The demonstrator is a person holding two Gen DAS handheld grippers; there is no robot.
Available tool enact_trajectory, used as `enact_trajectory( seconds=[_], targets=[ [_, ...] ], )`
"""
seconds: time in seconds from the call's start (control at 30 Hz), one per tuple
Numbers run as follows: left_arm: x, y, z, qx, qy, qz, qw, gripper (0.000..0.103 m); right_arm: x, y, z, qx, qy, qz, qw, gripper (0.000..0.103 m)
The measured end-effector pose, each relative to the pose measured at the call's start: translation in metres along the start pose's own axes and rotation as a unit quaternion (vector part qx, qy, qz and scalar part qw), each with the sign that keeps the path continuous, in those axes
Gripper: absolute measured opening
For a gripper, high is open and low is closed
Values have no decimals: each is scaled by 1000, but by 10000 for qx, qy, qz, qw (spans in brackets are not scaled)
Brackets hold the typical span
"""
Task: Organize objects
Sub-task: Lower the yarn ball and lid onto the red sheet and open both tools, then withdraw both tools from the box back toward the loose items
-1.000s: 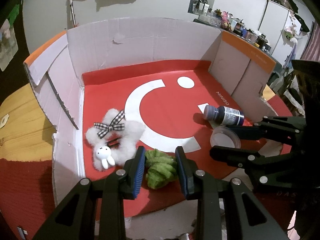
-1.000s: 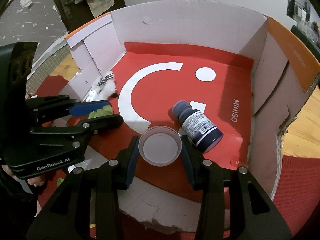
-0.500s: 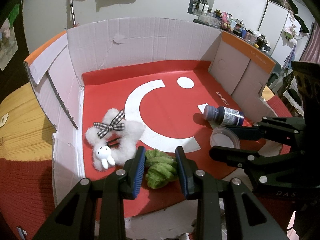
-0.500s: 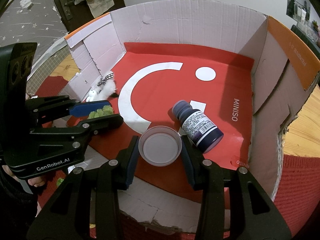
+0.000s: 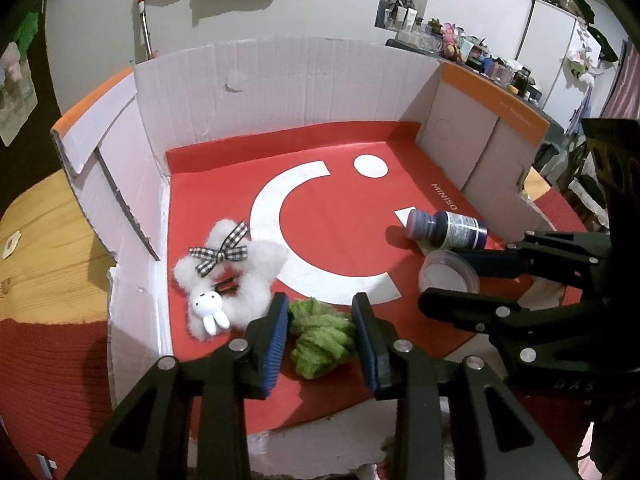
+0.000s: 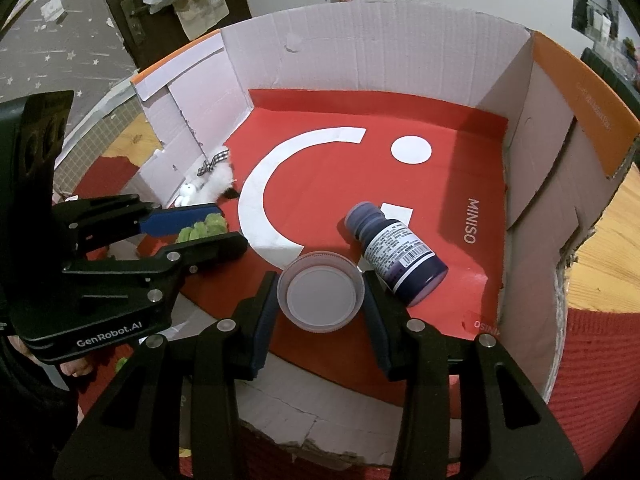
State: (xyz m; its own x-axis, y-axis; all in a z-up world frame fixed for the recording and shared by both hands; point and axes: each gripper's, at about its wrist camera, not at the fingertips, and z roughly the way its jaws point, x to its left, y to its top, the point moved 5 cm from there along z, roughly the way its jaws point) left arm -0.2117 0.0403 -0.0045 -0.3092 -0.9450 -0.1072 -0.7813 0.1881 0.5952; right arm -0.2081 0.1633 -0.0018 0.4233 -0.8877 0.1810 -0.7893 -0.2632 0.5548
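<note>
The cardboard box (image 5: 280, 92) has matt, creased walls and a smooth red paper floor. A fluffy white plush clip (image 5: 228, 280) wears a checked cloth bow; the green scrunchie (image 5: 320, 336) looks woolly. The dark bottle (image 6: 394, 254) is glossy plastic with a paper label, the small cup (image 6: 320, 292) translucent plastic. The bench (image 5: 40, 248) is grainy wood.
</note>
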Motion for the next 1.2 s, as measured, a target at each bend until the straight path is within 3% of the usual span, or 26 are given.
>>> enact_trajectory(
  seconds=[0.1,0.2,0.5,0.6,0.8,1.2],
  targets=[
    [0,0,-2,-24,17,1,10000,39,1,0,-2,-25,-59,-15,10000,42],
    [-2,0,-4,-67,43,23,10000,42,2,0,-5,-91,-87,-44,9999,53],
    [-5,0,-13,-177,90,66,9998,42,5,-1,-14,-182,-93,-46,9998,53],
    [-5,0,-15,-211,107,70,9997,48,6,-1,-17,-224,-97,-62,9997,53],
    [-6,-1,-19,-264,117,75,9996,49,11,-4,-28,-339,-95,-114,9993,53],
    [-5,-6,-36,-451,193,6,9988,62,21,-11,-42,-486,-114,-218,9985,64]
  ],
)
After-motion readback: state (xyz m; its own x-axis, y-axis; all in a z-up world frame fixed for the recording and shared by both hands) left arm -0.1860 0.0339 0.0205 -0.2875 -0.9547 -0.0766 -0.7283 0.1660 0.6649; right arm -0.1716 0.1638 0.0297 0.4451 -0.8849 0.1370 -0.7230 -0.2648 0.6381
